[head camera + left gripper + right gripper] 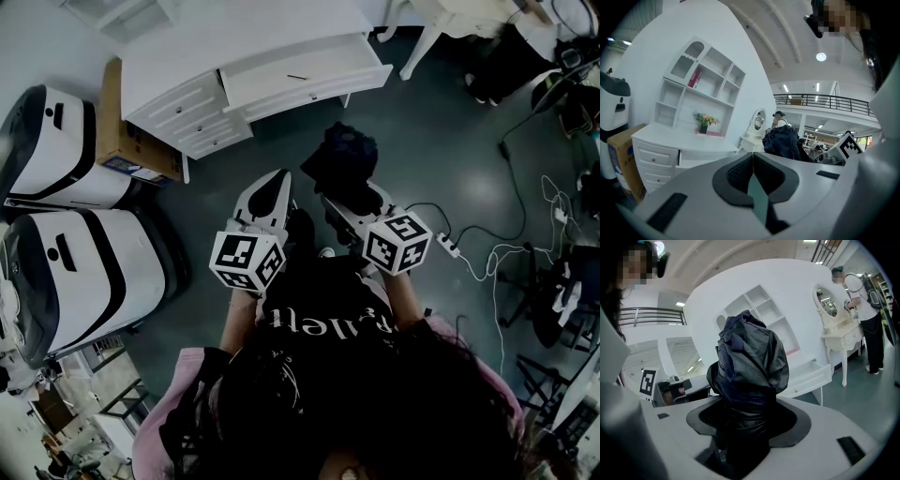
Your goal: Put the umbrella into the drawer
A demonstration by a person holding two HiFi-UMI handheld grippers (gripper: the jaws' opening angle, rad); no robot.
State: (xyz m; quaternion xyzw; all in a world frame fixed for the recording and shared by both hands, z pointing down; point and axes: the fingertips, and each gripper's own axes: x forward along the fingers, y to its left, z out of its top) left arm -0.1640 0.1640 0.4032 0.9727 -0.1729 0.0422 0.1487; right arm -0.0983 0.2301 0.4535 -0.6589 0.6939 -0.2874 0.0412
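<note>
A folded dark navy umbrella [749, 366] stands up between the jaws of my right gripper [746, 420], which is shut on it. In the head view the umbrella [339, 161] juts forward from that gripper [349, 202], short of the white desk. The desk's wide drawer [302, 70] is pulled open with a thin dark item inside; the right gripper view shows the drawer [812, 373] behind the umbrella. My left gripper [272, 195] is held beside the right one, shut and holding nothing, its jaws [752, 169] closed together. The umbrella [783, 140] also shows to its right.
The white desk [187, 42] has small drawers [192, 117] on its left and a shelf unit [701, 86] on top. A cardboard box [122, 131] and white machines [66, 248] stand at left. Cables and a power strip [448, 246] lie on the floor right. A person [862, 319] stands by a dressing table.
</note>
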